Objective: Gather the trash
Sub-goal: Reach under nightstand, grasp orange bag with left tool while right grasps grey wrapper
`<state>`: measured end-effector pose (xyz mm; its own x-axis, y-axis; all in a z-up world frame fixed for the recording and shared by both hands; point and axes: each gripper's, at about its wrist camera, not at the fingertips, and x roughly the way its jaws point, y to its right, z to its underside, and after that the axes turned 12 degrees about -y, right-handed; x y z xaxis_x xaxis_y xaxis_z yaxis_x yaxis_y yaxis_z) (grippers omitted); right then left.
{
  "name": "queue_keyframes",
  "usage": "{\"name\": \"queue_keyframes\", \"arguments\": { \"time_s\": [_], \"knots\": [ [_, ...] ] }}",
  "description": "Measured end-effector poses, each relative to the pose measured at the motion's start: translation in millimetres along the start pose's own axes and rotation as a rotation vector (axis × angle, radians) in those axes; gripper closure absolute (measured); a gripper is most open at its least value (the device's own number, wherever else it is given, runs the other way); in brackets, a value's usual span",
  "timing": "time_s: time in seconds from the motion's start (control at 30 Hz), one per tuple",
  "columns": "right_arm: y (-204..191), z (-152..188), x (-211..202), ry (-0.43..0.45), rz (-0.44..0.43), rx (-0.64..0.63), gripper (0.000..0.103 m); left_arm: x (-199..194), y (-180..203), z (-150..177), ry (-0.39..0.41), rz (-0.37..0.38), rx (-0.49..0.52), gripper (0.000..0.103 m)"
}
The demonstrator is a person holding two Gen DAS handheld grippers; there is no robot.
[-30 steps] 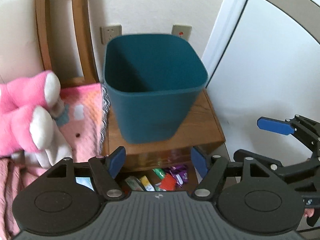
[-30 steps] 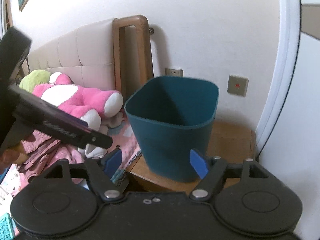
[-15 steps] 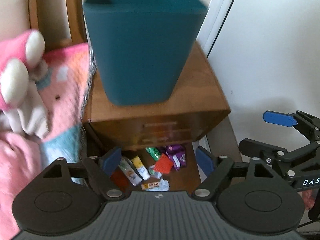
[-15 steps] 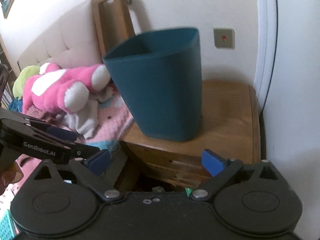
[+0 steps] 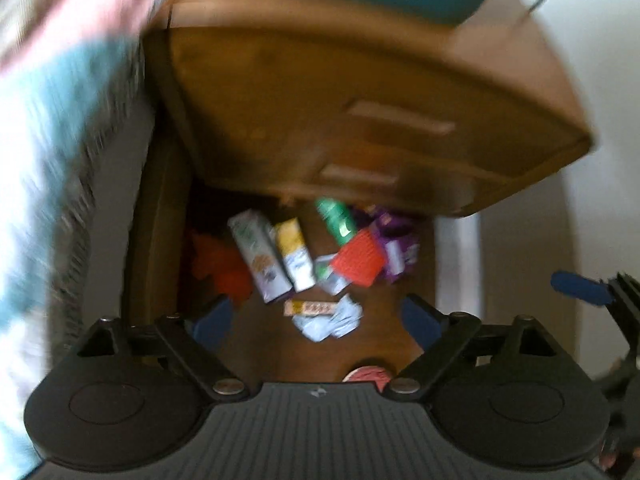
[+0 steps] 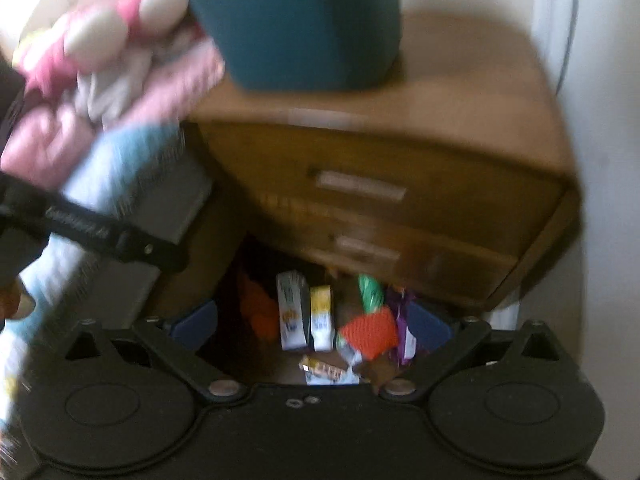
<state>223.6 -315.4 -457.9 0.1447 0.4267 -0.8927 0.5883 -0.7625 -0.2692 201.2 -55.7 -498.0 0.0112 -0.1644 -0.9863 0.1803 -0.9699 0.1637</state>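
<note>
Gaping wide, holding nothing: left tongs | right tongs likewise | litter pile beneath nightstand

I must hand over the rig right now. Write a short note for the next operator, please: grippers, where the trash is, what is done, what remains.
Left gripper: open, holding nothing.
Right gripper: open, holding nothing.
Both point down at the trash pile on the floor in front of the wooden nightstand: cartons, wrappers, an orange piece.
The teal bin stands on top of the nightstand.
Done: nothing picked up that shows; the inside of the bin is out of view.
Left: pick up each piece and drop it in the bin.
</note>
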Motion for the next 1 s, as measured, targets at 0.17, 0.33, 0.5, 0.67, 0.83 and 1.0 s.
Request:
{"name": "queue_keyframes", "arguments": {
  "time_s": [0.17, 0.33, 0.5, 0.67, 0.83, 1.0],
  "knots": [
    [-8, 24, 94, -0.094, -0.018, -0.103, 0.002, 100, -29, -8, -0.073, -0.082, -0.122, 0.011],
    [-12, 48, 178, -0.170, -0.047, -0.194, 0.005, 183, -54, -16, -0.107, -0.125, -0.235, 0.011],
    [-11, 68, 248, -0.237, -0.067, -0.304, 0.011, 250, -70, -23, -0.109, -0.205, -0.276, 0.011],
    [-14, 86, 302, -0.289, -0.067, -0.431, 0.017, 297, -80, -31, -0.113, -0.232, -0.284, 0.011],
    [-15, 101, 343, -0.328, -0.056, -0.525, 0.021, 332, -90, -37, -0.127, -0.237, -0.319, 0.011],
    [-19, 112, 381, -0.345, -0.007, -0.605, 0.026, 354, -105, -38, -0.132, -0.225, -0.382, 0.011]
  ]
}}
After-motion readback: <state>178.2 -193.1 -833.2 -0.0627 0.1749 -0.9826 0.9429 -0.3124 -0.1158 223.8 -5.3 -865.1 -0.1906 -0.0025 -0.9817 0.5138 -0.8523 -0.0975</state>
